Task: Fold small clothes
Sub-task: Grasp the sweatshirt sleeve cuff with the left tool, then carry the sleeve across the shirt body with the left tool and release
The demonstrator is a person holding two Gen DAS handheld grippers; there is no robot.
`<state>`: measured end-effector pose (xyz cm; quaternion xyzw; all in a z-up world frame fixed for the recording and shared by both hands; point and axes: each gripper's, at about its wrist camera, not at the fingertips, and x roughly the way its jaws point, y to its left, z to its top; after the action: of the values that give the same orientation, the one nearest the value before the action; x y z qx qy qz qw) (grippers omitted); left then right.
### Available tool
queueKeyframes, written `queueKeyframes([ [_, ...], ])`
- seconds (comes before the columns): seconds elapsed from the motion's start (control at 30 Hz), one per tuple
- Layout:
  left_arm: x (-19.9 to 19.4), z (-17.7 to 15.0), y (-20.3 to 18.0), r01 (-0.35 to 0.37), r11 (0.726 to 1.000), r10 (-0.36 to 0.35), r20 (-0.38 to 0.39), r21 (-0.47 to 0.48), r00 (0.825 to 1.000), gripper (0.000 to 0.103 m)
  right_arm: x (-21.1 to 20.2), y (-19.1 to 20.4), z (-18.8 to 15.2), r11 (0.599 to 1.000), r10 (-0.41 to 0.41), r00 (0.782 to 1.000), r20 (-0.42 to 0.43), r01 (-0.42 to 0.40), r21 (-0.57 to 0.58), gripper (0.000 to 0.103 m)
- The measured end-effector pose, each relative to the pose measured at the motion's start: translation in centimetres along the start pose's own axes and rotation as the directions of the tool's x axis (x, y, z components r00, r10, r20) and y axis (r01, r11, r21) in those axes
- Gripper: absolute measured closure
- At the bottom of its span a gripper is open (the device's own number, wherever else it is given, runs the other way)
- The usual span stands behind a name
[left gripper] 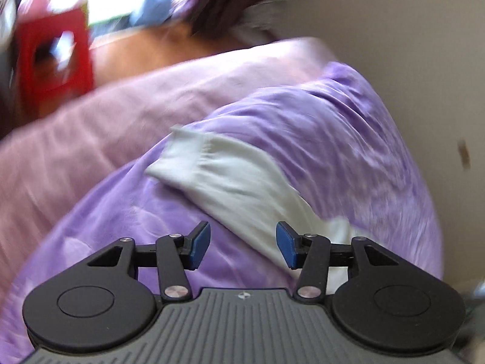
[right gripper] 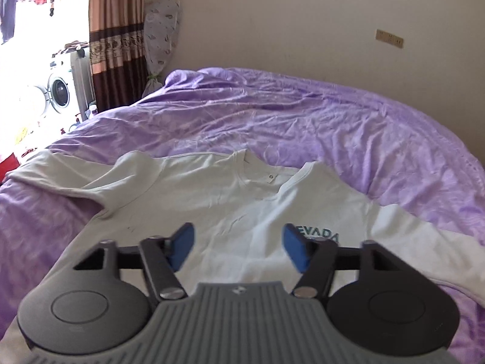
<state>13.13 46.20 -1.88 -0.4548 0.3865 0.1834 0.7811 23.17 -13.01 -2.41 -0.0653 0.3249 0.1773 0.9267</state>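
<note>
**White shirt spread on the purple bed, both grippers empty**

The left gripper (left gripper: 242,247) hovers with fingers apart over a white sleeve (left gripper: 230,179) lying on the purple bedcover (left gripper: 333,127); this view is blurred. The right gripper (right gripper: 239,248), fingers also apart, hangs above the white shirt (right gripper: 212,200), which lies face up, collar toward the wall (right gripper: 303,24).

The left gripper (left gripper: 242,245) hangs with its blue-padded jaws apart and nothing between them, above a white sleeve (left gripper: 230,179) lying on a purple quilt (left gripper: 348,139). A pink sheet (left gripper: 100,115) runs beside the quilt. Beyond it stands a red stool (left gripper: 54,60); the whole view is motion-blurred.
</note>
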Motion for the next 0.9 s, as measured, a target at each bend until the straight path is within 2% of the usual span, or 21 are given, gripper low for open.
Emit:
queueKeyframes([
  [0.07,2.1,0.8,2.6,0.019,0.992,-0.022,-0.021,-0.121,1.000,0.045,2.1,0.3,0.2,1.000,0.000,1.000,-0.022,0.000,-0.004,0.059],
  [0.13,3.6,1.4,5.1,0.019,0.974,-0.026,-0.028,-0.225,0.999,0.045,4.0,0.5,0.1,1.000,0.005,0.999,-0.054,-0.005,-0.006,0.059],
  [0.23,5.0,1.6,7.5,0.009,0.940,-0.012,-0.007,-0.340,1.000,0.045,6.0,1.0,-0.5,1.000,0.006,0.995,-0.095,-0.009,-0.030,0.059],
  [0.33,5.8,2.0,9.1,0.051,0.894,-0.035,0.045,-0.445,0.998,0.048,7.5,1.3,-0.8,0.999,0.002,0.994,-0.113,-0.008,-0.047,0.059],
  [0.37,6.0,2.1,9.2,0.065,0.888,-0.042,0.059,-0.455,0.997,0.058,7.9,1.4,-0.8,0.999,0.004,0.993,-0.117,-0.010,-0.052,0.059],
  [0.4,6.3,2.3,9.0,0.071,0.891,-0.047,0.065,-0.448,0.997,0.074,8.2,1.4,-0.8,0.998,0.003,0.993,-0.118,-0.010,-0.059,0.059],
  [0.43,6.5,2.5,8.6,0.068,0.899,-0.043,0.067,-0.432,0.997,0.081,8.6,1.5,-0.8,0.998,-0.002,0.993,-0.118,-0.007,-0.069,0.059],
  [0.47,6.4,2.5,8.0,0.061,0.909,-0.032,0.077,-0.413,0.997,0.095,8.8,1.5,-0.8,0.997,-0.008,0.993,-0.116,-0.002,-0.081,0.059],
  [0.5,6.1,2.5,7.3,0.046,0.918,-0.005,0.102,-0.395,0.995,0.098,9.0,1.5,-0.7,0.996,-0.014,0.993,-0.113,0.003,-0.090,0.059],
  [0.6,4.1,2.4,4.2,0.035,0.952,0.028,0.202,-0.306,0.979,0.099,9.3,1.1,-0.7,0.995,-0.025,0.995,-0.101,0.015,-0.100,0.060],
  [0.73,0.0,1.7,-3.2,0.047,0.996,-0.022,0.315,-0.074,0.949,0.099,8.9,-0.1,-0.7,0.996,-0.029,0.994,-0.101,0.020,-0.090,0.061],
  [0.83,-3.2,-0.1,-10.6,0.039,0.990,-0.085,0.360,0.133,0.929,0.099,8.3,-1.4,-0.6,0.998,-0.016,0.993,-0.116,0.008,-0.070,0.061],
  [0.9,-5.2,-2.2,-15.8,0.038,0.962,-0.143,0.380,0.270,0.914,0.099,7.5,-2.1,-0.4,0.999,-0.006,0.995,-0.103,0.001,-0.051,0.060],
])
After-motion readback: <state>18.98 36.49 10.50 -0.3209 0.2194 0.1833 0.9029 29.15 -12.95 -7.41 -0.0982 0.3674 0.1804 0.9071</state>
